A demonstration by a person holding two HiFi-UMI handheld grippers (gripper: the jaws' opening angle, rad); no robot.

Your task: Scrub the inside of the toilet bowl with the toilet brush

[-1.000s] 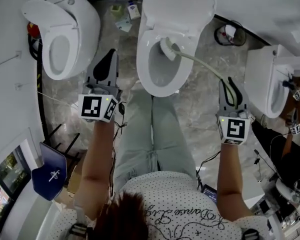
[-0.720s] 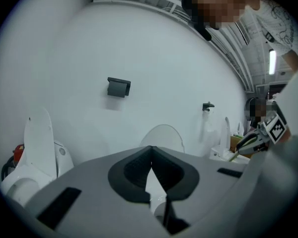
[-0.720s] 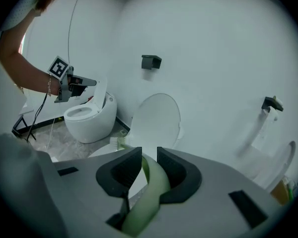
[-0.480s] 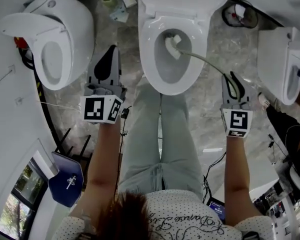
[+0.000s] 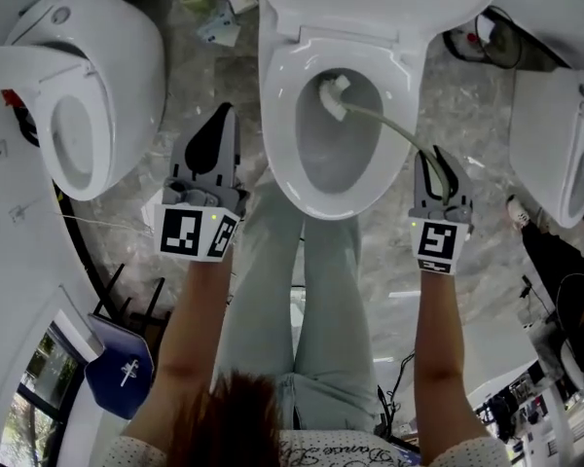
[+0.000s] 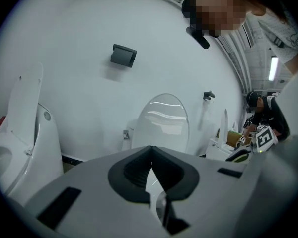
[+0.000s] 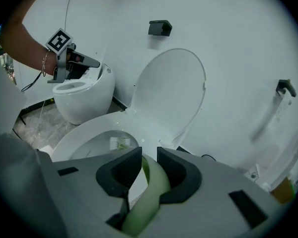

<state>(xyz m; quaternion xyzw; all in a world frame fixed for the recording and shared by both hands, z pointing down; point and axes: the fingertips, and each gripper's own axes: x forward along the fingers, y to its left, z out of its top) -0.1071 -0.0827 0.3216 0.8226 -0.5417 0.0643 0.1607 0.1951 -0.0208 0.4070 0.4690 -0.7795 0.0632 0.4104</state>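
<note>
Inside the toilet bowl [image 5: 275, 134], the toilet brush [image 5: 378, 118] has its head toward the rear. Only my right gripper [image 7: 149, 156] view shows its jaws clamped on the green handle. My left gripper [image 6: 150, 155] is closed on nothing and sits beside the bowl.

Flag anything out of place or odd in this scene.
Nothing spilled or broken. Only small boxes lie scattered on the floor beside the middle toilet; the brush sits in its bowl, held by the right gripper.
</note>
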